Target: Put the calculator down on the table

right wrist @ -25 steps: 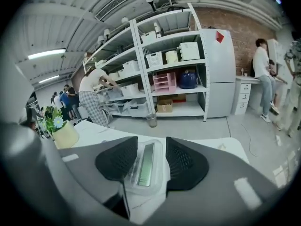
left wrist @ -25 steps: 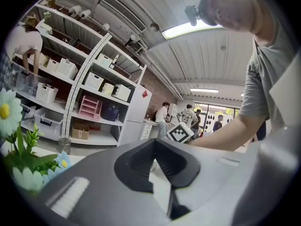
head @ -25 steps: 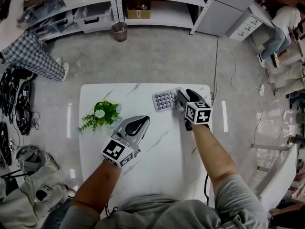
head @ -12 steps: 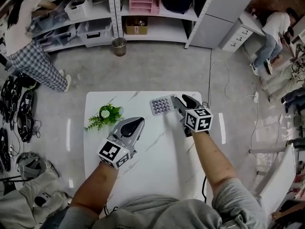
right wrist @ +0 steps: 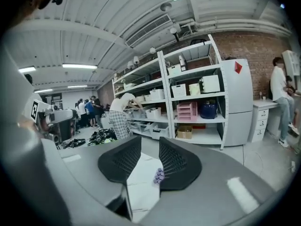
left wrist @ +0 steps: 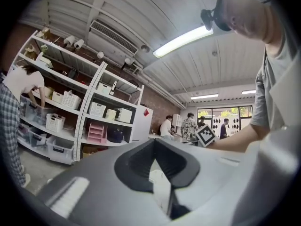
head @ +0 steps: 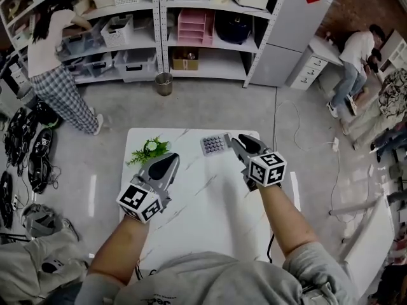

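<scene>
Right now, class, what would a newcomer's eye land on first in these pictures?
The white marble table fills the middle, with a purple-keyed calculator at its far edge and a green plant at its far left. Above it hang the left claw and the right claw; the right one's jaws have just been closing, empty.

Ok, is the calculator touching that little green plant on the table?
Apart. The head view shows the calculator and the plant both lying on the table, with a bare strip of white tabletop between them.
</scene>
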A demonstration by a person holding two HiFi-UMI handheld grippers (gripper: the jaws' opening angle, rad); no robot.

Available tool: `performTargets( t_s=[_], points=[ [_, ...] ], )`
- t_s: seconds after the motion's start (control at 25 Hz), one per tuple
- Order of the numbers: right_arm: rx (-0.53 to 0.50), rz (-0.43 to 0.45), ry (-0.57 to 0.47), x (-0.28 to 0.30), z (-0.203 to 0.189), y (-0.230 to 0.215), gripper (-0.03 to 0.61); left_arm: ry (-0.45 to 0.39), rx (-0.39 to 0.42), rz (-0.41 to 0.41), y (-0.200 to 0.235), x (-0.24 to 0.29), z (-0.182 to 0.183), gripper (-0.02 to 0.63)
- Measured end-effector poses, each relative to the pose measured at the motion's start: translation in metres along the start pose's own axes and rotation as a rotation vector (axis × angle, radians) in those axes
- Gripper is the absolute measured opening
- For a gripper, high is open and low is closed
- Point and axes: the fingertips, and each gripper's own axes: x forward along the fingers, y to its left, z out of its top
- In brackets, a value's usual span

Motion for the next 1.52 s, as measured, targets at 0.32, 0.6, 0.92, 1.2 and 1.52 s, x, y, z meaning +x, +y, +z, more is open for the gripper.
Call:
performTargets(
  t_s=[0.32, 0.6, 0.92, 1.2, 1.52],
  points=[
    [-0.058, 0.077, -0.063, -0.060, 0.035, 0.077, 0.067, -0.047, 0.025, 0.012, -0.027, -0.068, 0.059, 0.061],
    [-0.100, 0.086, -0.120, -0.117, 0.044, 0.138, 0.005, -0.038, 0.040, -0.013, -0.053, -0.121, 0.080, 0.061],
    [-0.132, 0.157, -0.121, -0.206, 0.021, 0.141, 0.003, -0.028, 0.022, 0.045, -0.126, -0.139, 0.068, 0.061],
    [-0.118, 0.216, -0.128, -0.242, 0.013, 0.129, 0.003, -0.056, 0.008, 0.126, -0.152, -0.151, 0.065, 0.061],
    [-0.098, 0.203, -0.177, -0.224, 0.025, 0.156, 0.003, -0.048, 0.020, 0.081, -0.135, -0.168, 0.072, 0.061]
  ],
)
